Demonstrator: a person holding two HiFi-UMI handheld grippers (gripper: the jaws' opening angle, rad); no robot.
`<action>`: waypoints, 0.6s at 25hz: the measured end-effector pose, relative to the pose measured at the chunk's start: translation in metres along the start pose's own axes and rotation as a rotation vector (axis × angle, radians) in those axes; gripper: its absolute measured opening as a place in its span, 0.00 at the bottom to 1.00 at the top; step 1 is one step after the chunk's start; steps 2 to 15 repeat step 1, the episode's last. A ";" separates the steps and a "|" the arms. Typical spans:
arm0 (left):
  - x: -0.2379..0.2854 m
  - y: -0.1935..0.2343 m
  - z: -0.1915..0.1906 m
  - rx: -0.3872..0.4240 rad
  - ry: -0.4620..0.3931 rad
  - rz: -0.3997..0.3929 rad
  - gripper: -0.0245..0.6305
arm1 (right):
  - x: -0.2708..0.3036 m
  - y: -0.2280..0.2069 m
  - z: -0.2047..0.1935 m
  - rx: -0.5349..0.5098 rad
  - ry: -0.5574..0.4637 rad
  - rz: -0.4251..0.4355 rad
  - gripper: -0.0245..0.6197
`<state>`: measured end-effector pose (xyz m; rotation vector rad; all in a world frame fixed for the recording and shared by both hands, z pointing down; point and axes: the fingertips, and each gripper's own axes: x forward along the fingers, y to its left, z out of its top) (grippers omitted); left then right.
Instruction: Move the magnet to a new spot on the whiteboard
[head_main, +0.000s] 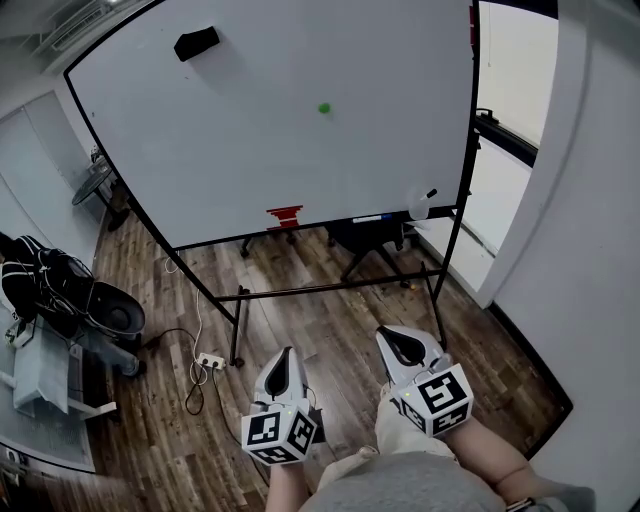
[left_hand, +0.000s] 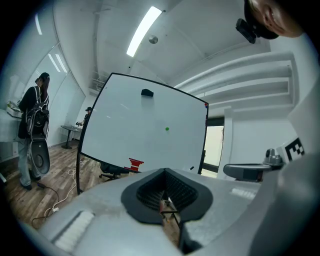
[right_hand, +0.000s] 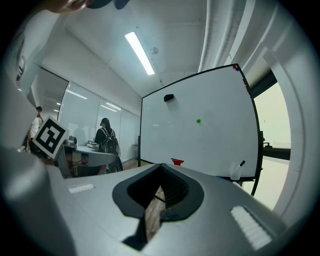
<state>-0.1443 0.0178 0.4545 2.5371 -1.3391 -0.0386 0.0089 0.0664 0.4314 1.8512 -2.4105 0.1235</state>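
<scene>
Nearest the lens, the left gripper (head_main: 285, 360) and the right gripper (head_main: 400, 345) are held side by side at waist height, both well short of the whiteboard (head_main: 230, 140) and aimed toward it. Each gripper's own view shows its jaws drawn together with nothing between them, only a thin slit of floor visible. The magnet (head_main: 324, 108), a small green round dot, sits on the whiteboard's face in its upper half, right of the board's middle. It lies well apart from the black eraser (head_main: 196, 43) near the board's upper left corner and from the red object (head_main: 285, 215) at the board's lower edge. Such a scene fits either a magnet waiting at its old spot or one already set at a new spot; the views do not decide between them. Judged by appearance, the magnet is light, rigid and unlikely to break, but small and probably smooth. A pinch on its face would likely slip. The better hold is across its rim, one pad on either side and close to the board's surface. Its pull on the board should resist a straight lift more than a tilt or a slide.
</scene>
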 end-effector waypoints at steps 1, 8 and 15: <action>0.001 -0.001 0.001 0.001 -0.001 -0.001 0.04 | 0.000 -0.001 0.001 0.000 -0.001 -0.001 0.04; 0.001 -0.001 0.001 0.001 -0.001 -0.001 0.04 | 0.000 -0.001 0.001 0.000 -0.001 -0.001 0.04; 0.001 -0.001 0.001 0.001 -0.001 -0.001 0.04 | 0.000 -0.001 0.001 0.000 -0.001 -0.001 0.04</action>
